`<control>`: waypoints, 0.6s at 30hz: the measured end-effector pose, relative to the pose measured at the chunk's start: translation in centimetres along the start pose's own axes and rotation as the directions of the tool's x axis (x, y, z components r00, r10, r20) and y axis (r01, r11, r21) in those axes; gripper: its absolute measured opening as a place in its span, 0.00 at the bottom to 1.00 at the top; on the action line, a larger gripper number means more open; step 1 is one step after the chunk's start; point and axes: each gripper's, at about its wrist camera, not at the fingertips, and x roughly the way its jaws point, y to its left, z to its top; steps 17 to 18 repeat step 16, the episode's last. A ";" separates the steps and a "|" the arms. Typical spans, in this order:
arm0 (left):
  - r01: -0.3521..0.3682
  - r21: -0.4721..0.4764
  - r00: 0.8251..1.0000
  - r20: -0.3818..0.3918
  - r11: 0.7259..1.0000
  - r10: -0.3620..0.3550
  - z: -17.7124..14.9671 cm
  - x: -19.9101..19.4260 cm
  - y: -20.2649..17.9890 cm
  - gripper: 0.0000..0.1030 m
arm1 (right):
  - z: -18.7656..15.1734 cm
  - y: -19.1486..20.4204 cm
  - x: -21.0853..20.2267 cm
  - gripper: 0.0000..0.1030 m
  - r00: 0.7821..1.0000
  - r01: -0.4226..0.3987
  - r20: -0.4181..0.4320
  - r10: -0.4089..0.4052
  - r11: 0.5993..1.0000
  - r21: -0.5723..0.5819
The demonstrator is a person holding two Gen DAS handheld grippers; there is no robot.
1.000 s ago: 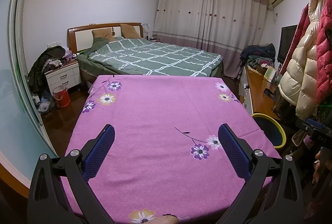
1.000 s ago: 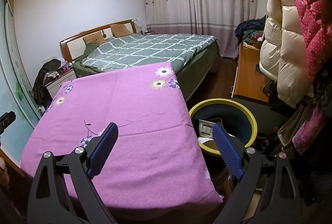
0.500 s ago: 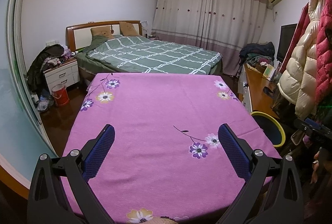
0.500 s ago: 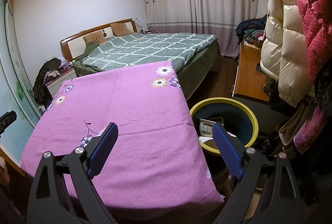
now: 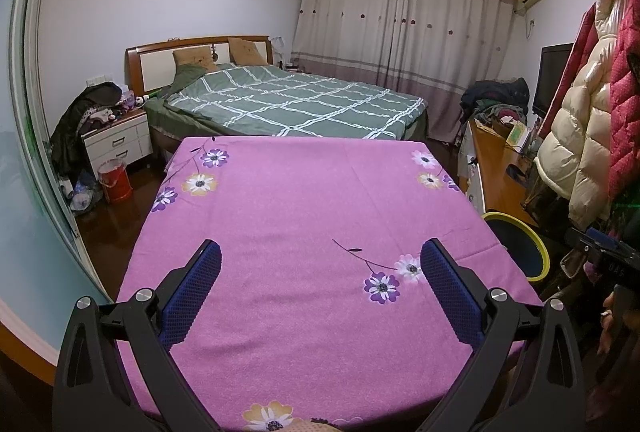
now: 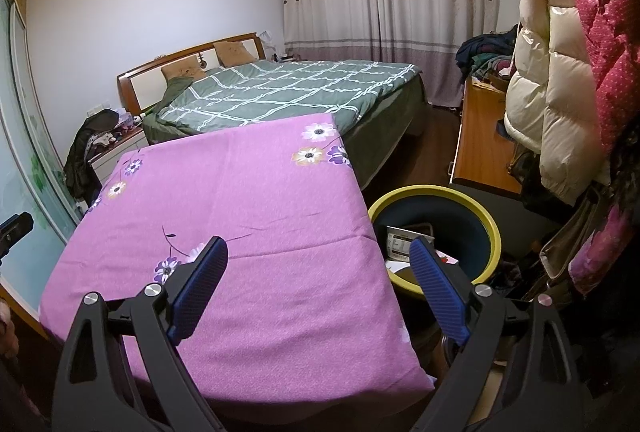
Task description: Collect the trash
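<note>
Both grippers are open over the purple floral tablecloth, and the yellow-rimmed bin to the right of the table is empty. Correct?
Not quite. The yellow-rimmed bin already holds paper and packaging, as the right wrist view shows. The rest stands: left gripper and right gripper are open over the purple floral tablecloth.

We see a table under a pink flowered cloth in the foreground. Beyond it stands a bed with a green checked cover and two brown pillows against a wooden headboard. A white nightstand piled with clothes sits beside it, a red bucket on the floor nearby. Striped curtains cover the far wall, and puffy coats hang at the right.
</note>
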 end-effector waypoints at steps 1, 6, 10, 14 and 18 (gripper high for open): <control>0.001 -0.002 1.000 -0.004 1.000 -0.001 0.0 0.1 0.0 0.95 | 0.1 -0.3 0.1 0.85 1.000 -0.001 -0.001 0.001 1.000 0.000; -0.016 0.010 1.000 0.020 1.000 0.016 0.0 0.4 -0.1 0.95 | 0.1 -0.2 0.1 0.85 1.000 -0.002 -0.007 0.002 1.000 -0.001; -0.023 -0.003 1.000 -0.001 1.000 0.023 0.3 1.5 0.3 0.95 | 0.6 0.0 0.7 0.85 1.000 -0.013 -0.015 0.012 1.000 -0.022; -0.052 0.008 0.997 -0.055 0.999 0.052 1.6 5.3 1.2 0.95 | 2.0 1.0 3.7 0.88 0.998 -0.034 -0.053 0.031 0.997 -0.062; -0.081 0.001 0.994 -0.074 0.997 0.081 2.1 7.8 2.2 0.95 | 2.8 1.5 6.1 0.89 0.995 -0.054 -0.091 0.047 0.996 -0.077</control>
